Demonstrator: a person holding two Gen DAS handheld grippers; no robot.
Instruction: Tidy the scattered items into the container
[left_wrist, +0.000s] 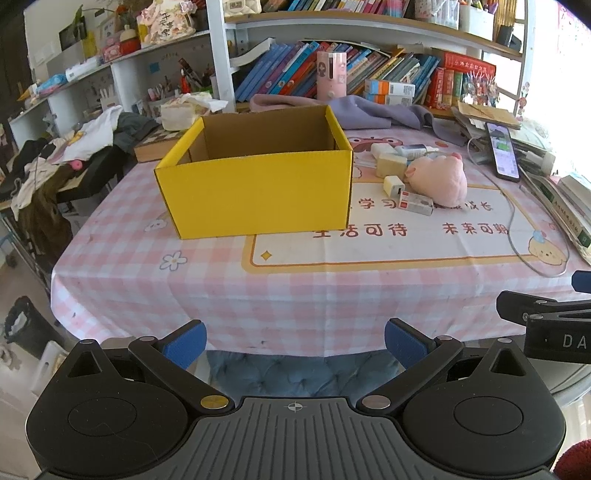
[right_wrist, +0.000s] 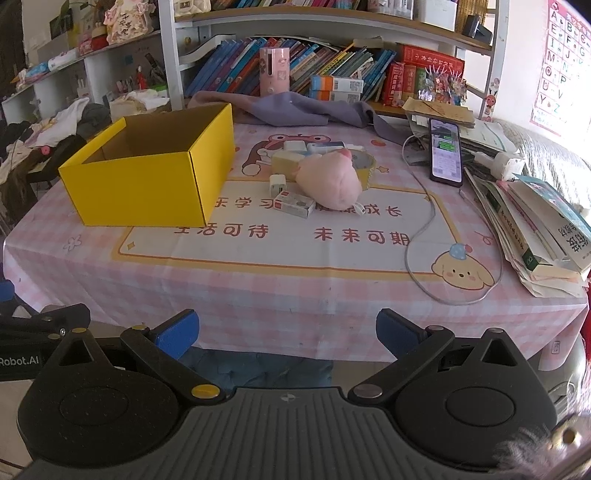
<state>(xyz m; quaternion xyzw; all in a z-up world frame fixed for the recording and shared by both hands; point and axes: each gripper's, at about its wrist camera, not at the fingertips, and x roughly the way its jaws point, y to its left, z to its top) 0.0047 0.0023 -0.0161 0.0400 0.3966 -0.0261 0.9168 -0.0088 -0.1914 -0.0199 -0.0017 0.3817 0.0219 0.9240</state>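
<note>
Your left gripper (left_wrist: 294, 341) sits at the bottom centre of the left wrist view, jaws spread wide and holding nothing; its blue pads (left_wrist: 186, 341) frame the near table edge. Your right gripper (right_wrist: 287, 332) sits at the bottom centre of the right wrist view, likewise spread wide and empty. Both hover short of the table (left_wrist: 332, 295), over a blue cushion (left_wrist: 295, 369).

The yellow box (left_wrist: 258, 192) stands open-topped on the checked cloth, centre-left in the left wrist view and left of centre in the right wrist view (right_wrist: 144, 192). Its inside appears empty as far as you can see.

The scattered items lie just right of the box:
- a pink plush (right_wrist: 328, 179), at mid-frame;
- a white carton (right_wrist: 295, 206), touching the plush on its lower left;
- a white plug (right_wrist: 277, 185), just above the carton;
- a tape roll (right_wrist: 364, 166), behind the plush;
- several pale blocks (right_wrist: 286, 159) and a small bottle (left_wrist: 417, 150), behind the plush.

A phone (right_wrist: 446, 149) stands propped at the right of the frame, with a cable (right_wrist: 417, 236) looping toward the near edge. Books (right_wrist: 535, 229) are stacked at the far right.
</note>
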